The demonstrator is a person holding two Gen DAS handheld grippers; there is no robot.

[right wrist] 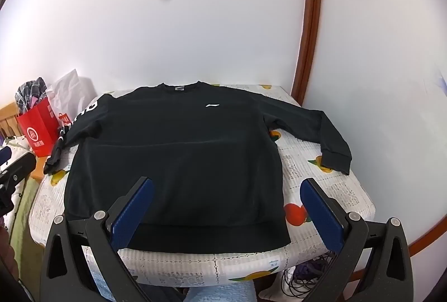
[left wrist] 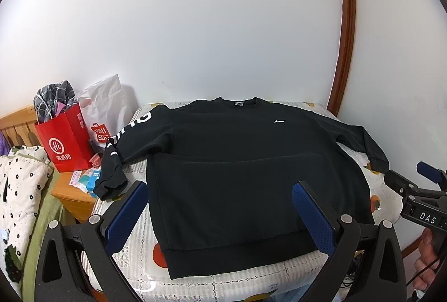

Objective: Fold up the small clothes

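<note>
A black long-sleeved sweatshirt (left wrist: 237, 162) (right wrist: 178, 151) lies flat, front up, on a small table with a fruit-print cloth (left wrist: 134, 176) (right wrist: 315, 176). Its collar is at the far side and its hem near me. Both sleeves are spread outward; the left one, with white lettering (left wrist: 123, 134), hangs over the table's left edge. My left gripper (left wrist: 220, 215) hovers open above the near left part of the hem, nothing between its blue pads. My right gripper (right wrist: 226, 209) is open above the near right part of the hem, also holding nothing. The right gripper (left wrist: 419, 190) also shows at the right of the left wrist view.
A red paper bag (left wrist: 67, 142) (right wrist: 36, 131) with checked fabric and a white plastic bag (left wrist: 106, 103) stand on a wooden bedside stand (left wrist: 72, 195) to the left. A bed with patterned bedding (left wrist: 19, 184) lies further left. A white wall is behind; cables (right wrist: 301, 279) lie below the table's right.
</note>
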